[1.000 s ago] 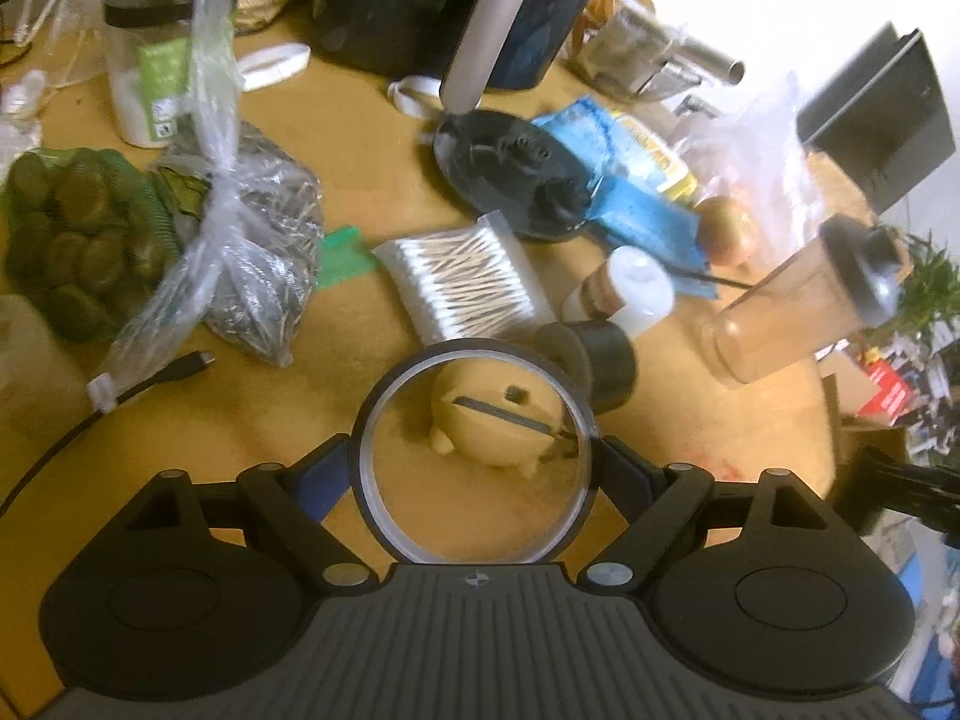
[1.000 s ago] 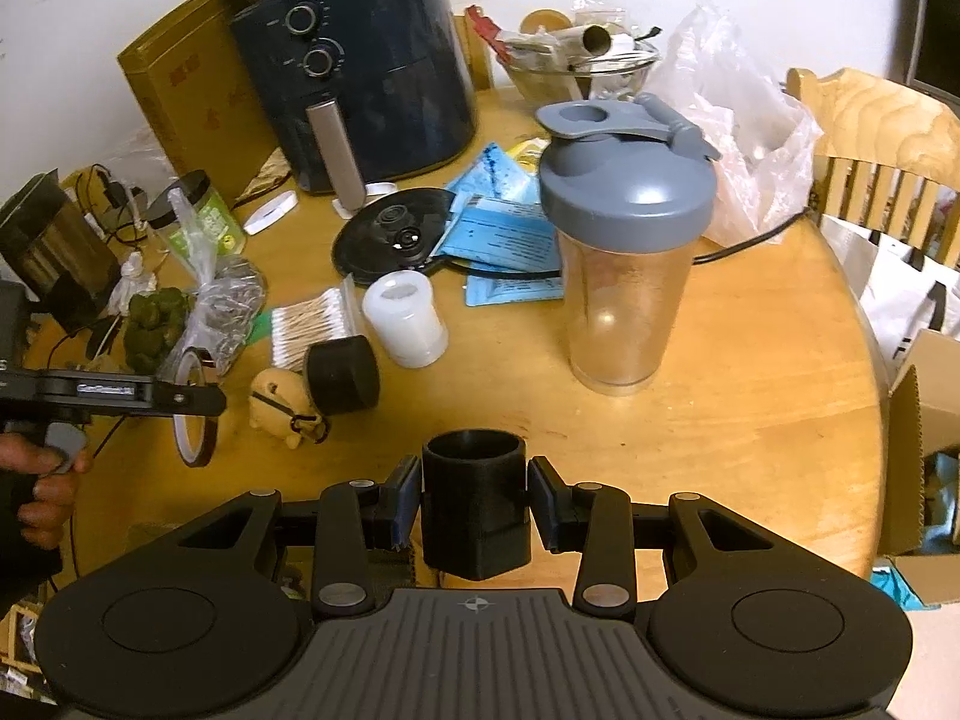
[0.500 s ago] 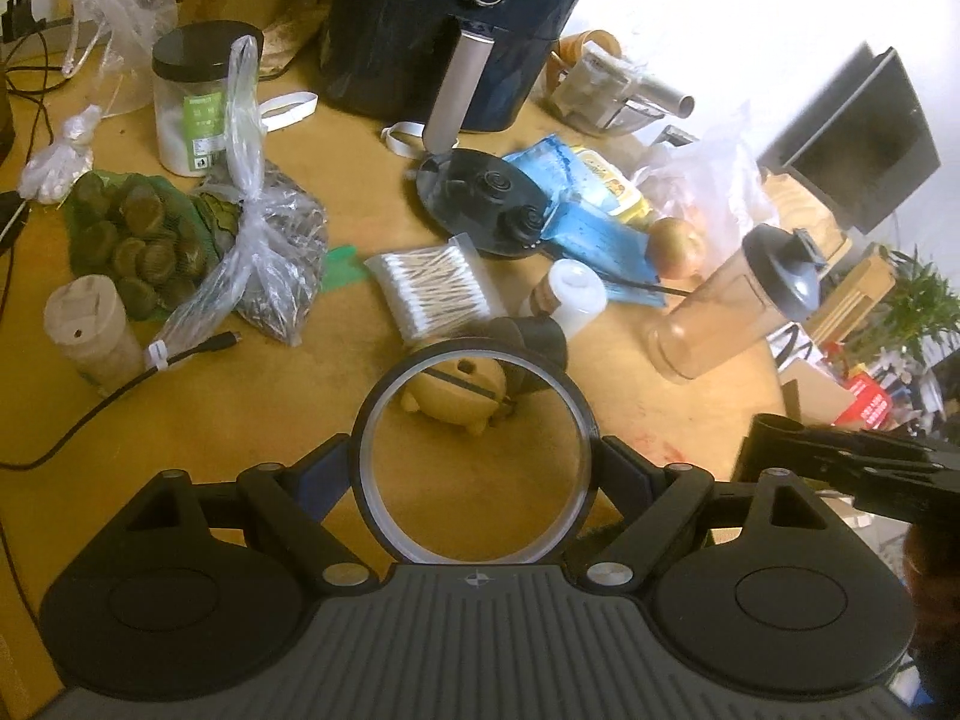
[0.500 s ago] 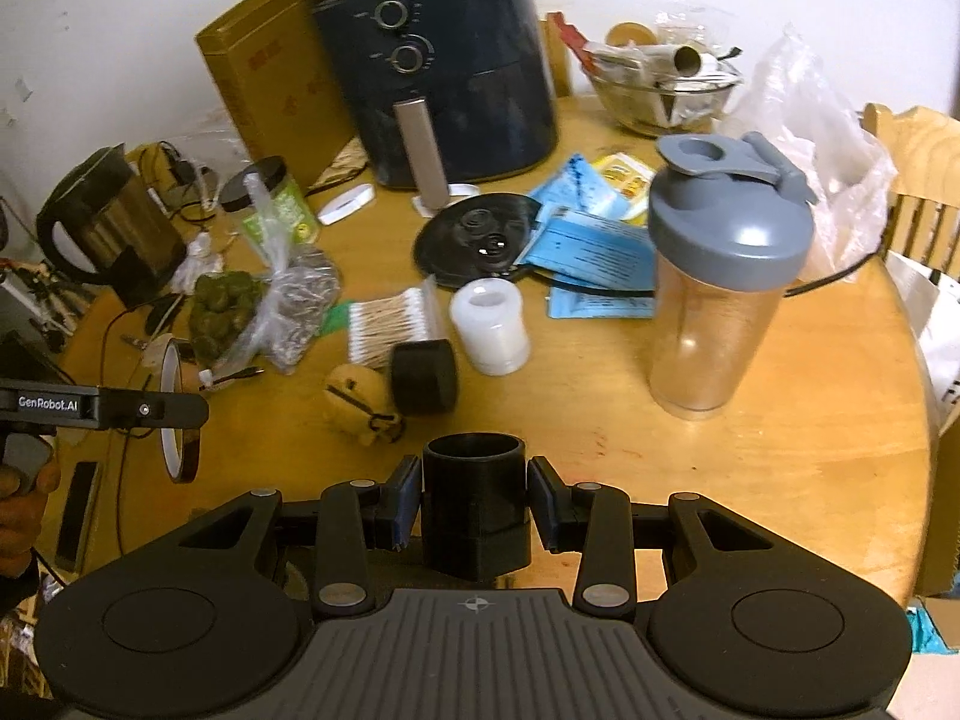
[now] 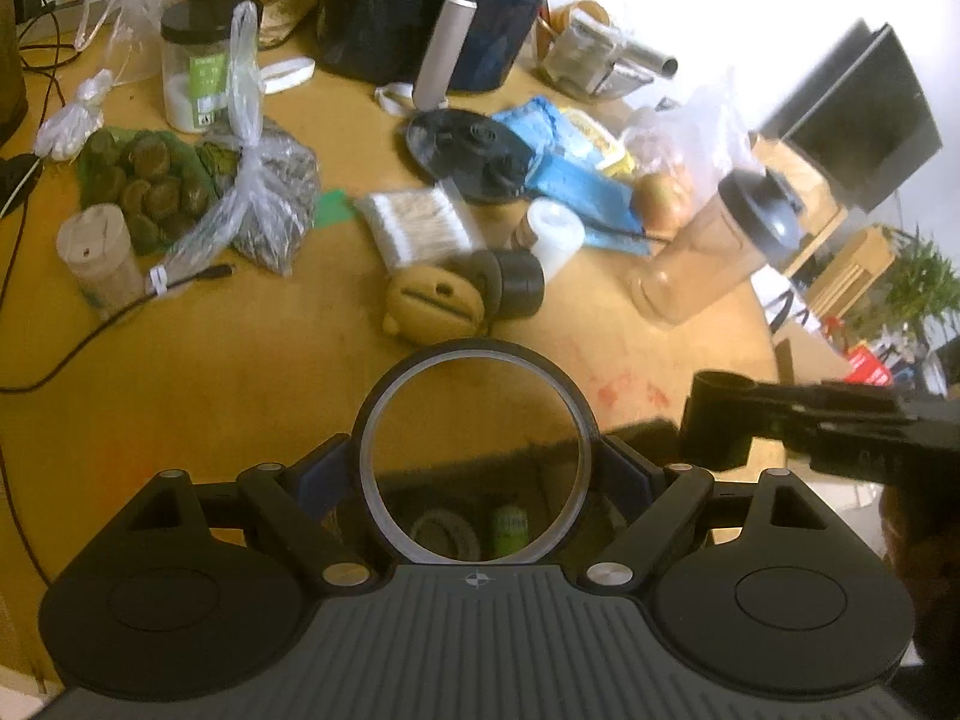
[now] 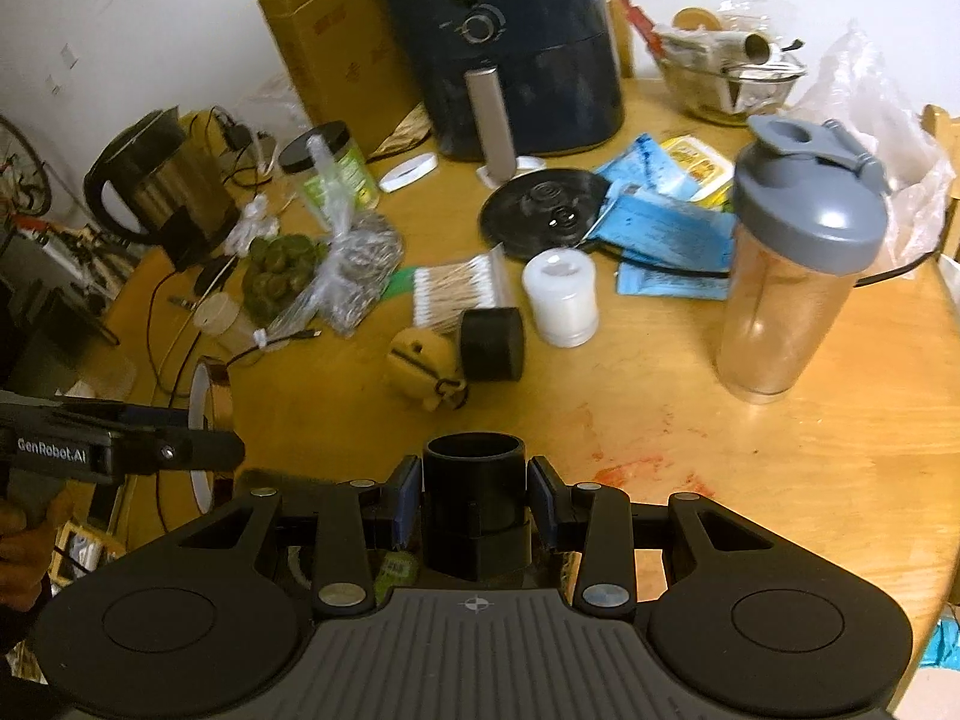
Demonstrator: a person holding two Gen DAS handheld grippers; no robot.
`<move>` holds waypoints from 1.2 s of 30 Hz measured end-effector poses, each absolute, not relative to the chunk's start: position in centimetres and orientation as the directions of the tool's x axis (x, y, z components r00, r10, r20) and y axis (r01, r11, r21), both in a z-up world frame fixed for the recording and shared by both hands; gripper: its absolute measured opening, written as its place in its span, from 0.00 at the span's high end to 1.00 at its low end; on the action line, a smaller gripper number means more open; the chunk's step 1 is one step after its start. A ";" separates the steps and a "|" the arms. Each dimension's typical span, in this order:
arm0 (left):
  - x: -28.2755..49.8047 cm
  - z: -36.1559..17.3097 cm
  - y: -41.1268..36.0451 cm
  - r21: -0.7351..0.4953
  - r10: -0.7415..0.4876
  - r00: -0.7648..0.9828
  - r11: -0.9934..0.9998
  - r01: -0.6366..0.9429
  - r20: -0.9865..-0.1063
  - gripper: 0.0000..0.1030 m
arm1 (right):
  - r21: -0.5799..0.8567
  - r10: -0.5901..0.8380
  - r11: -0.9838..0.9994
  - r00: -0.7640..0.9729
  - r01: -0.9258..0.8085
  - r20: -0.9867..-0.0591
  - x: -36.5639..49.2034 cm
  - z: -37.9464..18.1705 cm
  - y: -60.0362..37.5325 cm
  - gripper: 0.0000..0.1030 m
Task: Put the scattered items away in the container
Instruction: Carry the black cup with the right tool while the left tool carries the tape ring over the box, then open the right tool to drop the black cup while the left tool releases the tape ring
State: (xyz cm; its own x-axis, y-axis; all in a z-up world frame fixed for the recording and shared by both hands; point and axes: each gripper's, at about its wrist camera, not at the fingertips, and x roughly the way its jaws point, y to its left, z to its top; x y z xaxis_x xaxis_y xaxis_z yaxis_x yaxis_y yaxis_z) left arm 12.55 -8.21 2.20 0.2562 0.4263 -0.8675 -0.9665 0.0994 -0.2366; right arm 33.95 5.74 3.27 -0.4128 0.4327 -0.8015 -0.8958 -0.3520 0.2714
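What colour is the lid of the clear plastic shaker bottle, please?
The shaker bottle's lid is grey, clearest in the right wrist view.

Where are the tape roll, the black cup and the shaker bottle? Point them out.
tape roll (image 5: 384,420), left wrist view, left rim.
black cup (image 6: 474,492), right wrist view, front wall.
shaker bottle (image 6: 780,312), right wrist view, clear body.

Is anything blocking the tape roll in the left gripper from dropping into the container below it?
Nothing visible: through the tape roll in the left gripper, the dark container shows open, with only items lying inside.
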 end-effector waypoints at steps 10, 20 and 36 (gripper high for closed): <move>14.1 -0.2 -10.8 -0.189 0.345 0.209 0.091 -0.978 -0.915 0.16 | 0.262 0.351 -0.401 -0.411 -0.878 -0.842 32.5 0.8 4.5 0.60; 14.2 -2.2 -11.7 -0.132 0.284 0.137 0.036 -0.991 -0.949 0.16 | 0.227 0.325 -0.417 -0.378 -0.880 -0.867 31.7 -1.6 4.2 0.60; 14.0 -2.4 -11.0 -0.168 0.261 0.154 -0.030 -0.985 -0.953 0.11 | 0.231 0.388 -0.376 -0.379 -0.897 -0.840 32.3 -1.0 4.6 0.09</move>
State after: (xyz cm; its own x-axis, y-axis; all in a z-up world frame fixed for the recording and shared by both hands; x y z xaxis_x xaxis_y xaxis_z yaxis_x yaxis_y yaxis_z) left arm 13.96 -11.04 -2.40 0.1541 0.2611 -0.9529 -0.9854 -0.0302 -0.1676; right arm 32.34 4.55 -0.96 -0.3792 0.3884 -0.8398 -0.8974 -0.3758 0.2313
